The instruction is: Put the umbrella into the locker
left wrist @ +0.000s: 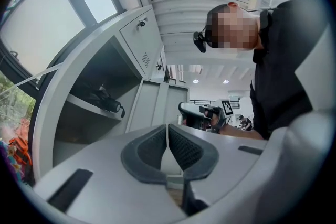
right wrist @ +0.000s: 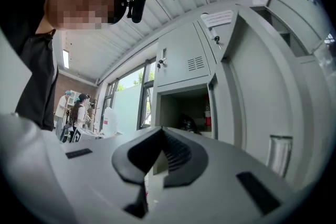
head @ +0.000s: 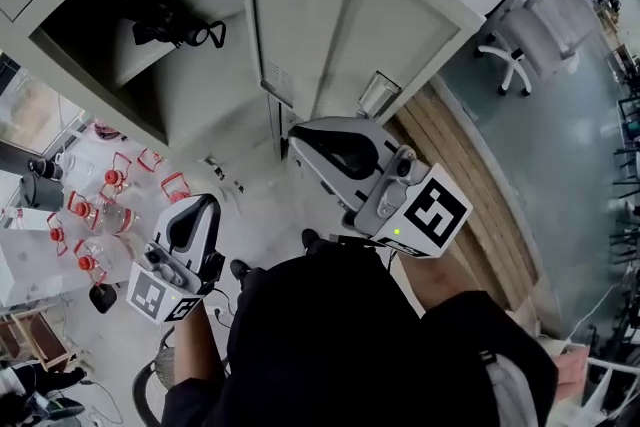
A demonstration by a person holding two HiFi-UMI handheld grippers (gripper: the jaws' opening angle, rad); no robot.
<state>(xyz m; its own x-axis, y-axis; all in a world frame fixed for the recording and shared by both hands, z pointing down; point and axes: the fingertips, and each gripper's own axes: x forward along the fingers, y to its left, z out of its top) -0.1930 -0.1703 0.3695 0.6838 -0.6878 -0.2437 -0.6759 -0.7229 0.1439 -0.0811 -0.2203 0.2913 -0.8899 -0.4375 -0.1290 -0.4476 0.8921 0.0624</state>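
The black folded umbrella (head: 175, 23) lies on a shelf inside the open grey locker (head: 200, 105) at the upper left. It also shows on that shelf in the left gripper view (left wrist: 107, 102) and as a dark shape in the right gripper view (right wrist: 189, 124). My left gripper (head: 200, 205) is shut and empty, low and well short of the locker, its pads (left wrist: 181, 147) pressed together. My right gripper (head: 300, 137) is shut with nothing in it, in front of the closed doors right of the opening. Its pads (right wrist: 176, 152) meet.
The locker door (head: 262, 25) stands open beside the opening. A clear holder (head: 378, 93) hangs on a closed door. Red-handled glassware (head: 100, 205) crowds a white table at the left. A wooden strip (head: 470, 185) and an office chair (head: 510, 55) lie to the right. People (right wrist: 79, 113) stand far off.
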